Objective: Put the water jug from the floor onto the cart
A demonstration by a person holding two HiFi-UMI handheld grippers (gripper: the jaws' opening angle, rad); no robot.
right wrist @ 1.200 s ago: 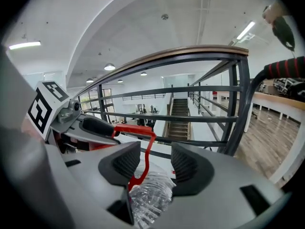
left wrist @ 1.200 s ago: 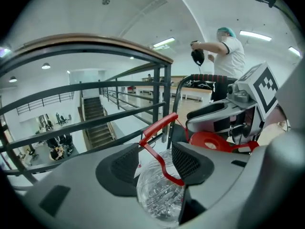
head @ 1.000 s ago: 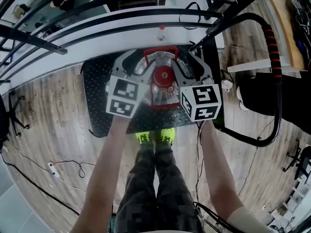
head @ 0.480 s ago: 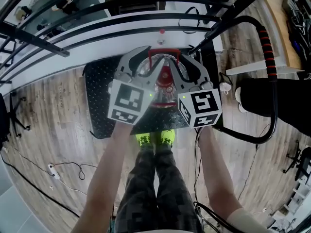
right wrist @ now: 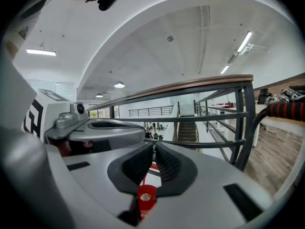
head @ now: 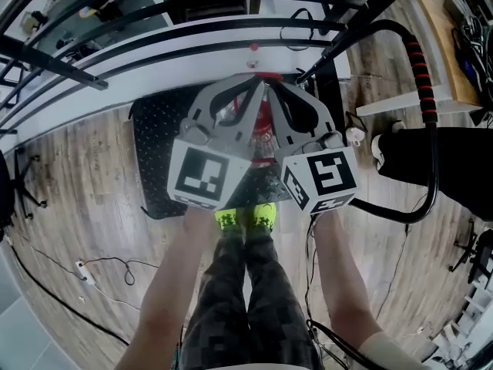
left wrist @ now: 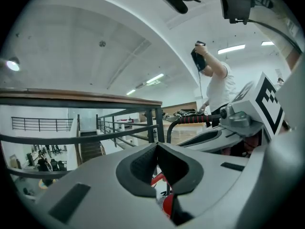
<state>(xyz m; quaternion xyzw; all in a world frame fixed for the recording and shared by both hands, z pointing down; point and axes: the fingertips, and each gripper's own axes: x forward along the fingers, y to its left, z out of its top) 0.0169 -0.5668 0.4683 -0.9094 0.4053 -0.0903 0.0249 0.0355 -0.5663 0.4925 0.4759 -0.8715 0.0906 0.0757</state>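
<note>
The clear water jug (head: pixel 229 114) with a red cap (head: pixel 262 123) stands upright on the cart's black checker-plate deck (head: pixel 154 141). Both grippers hover above it and hide most of it. My left gripper (head: pixel 250 89) is shut with nothing between its pads; its jaws have just been closing. My right gripper (head: pixel 276 89) has also just been closing and stands shut and empty beside it, tips almost meeting the left's. Past the shut left gripper (left wrist: pixel 157 144) the red cap (left wrist: pixel 167 205) shows below. Under the right gripper (right wrist: pixel 154 146) the same cap (right wrist: pixel 146 197) appears.
The cart's black handle with a red grip (head: pixel 420 66) curves round on the right. A dark metal railing (head: pixel 92 21) and a white ledge (head: pixel 92 83) run behind the cart. Cables (head: pixel 100 267) lie on the wooden floor. Yellow-green shoes (head: pixel 246 217) stand at the deck's near edge. Another person (left wrist: pixel 217 82) stands far off.
Both grippers have risen from either side of the jug's top and their jaws have gone from open to shut. The jug stays on the cart deck.
</note>
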